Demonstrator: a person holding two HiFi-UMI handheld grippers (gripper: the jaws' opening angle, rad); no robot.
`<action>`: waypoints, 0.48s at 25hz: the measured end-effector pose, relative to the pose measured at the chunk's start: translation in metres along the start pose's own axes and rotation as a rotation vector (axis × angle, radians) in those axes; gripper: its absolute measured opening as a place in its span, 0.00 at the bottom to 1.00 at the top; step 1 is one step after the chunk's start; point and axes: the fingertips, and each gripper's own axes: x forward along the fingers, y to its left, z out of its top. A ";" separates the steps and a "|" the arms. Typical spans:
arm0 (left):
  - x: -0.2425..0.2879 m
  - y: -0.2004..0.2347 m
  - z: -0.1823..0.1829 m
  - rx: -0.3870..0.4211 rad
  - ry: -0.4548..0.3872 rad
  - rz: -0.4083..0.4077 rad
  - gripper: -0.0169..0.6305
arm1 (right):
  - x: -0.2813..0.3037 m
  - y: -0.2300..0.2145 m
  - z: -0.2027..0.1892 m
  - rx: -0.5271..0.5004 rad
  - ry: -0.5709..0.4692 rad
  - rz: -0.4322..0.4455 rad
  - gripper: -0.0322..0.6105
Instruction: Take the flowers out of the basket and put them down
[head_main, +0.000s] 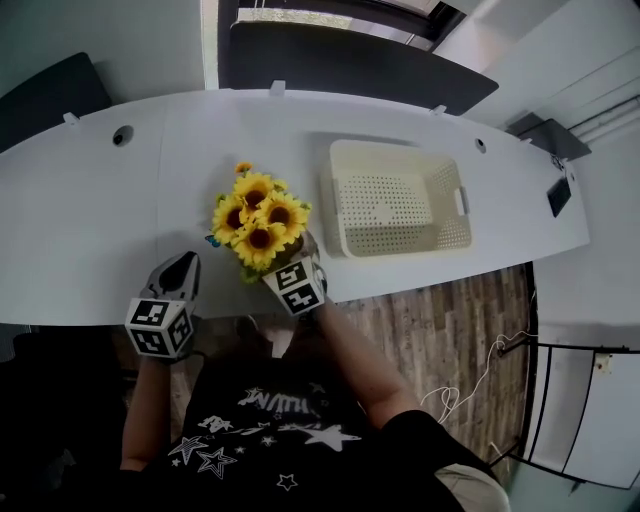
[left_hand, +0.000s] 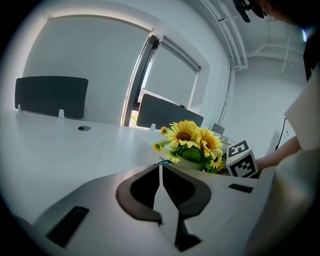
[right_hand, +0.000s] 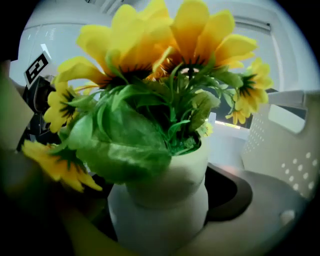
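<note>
A bunch of yellow sunflowers (head_main: 260, 218) stands in a white vase (right_hand: 165, 205), upright, over the front part of the white table (head_main: 100, 220). My right gripper (head_main: 295, 252) is shut on the vase, one jaw on each side; the blooms (right_hand: 165, 60) fill the right gripper view. Whether the vase rests on the table I cannot tell. The cream perforated basket (head_main: 395, 150) stands to the right of the flowers with nothing in it. My left gripper (head_main: 185, 262) hangs at the table's front edge, left of the flowers (left_hand: 192, 140); its jaws (left_hand: 160, 167) are shut with nothing between them.
The basket's wall (right_hand: 285, 140) is close on the right of the vase. Dark partitions (head_main: 350, 60) stand behind the table's far edge. The table's front edge runs just behind both grippers, with wooden floor (head_main: 440, 330) below to the right.
</note>
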 end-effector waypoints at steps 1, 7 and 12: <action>0.001 -0.001 -0.001 0.000 0.002 -0.006 0.07 | -0.002 0.000 -0.003 0.004 0.007 -0.007 0.87; 0.001 -0.011 -0.001 0.013 0.005 -0.039 0.07 | -0.028 0.002 -0.010 0.063 0.013 -0.037 0.87; -0.010 -0.024 -0.007 0.018 -0.004 -0.026 0.07 | -0.053 0.014 -0.010 0.060 -0.031 -0.036 0.87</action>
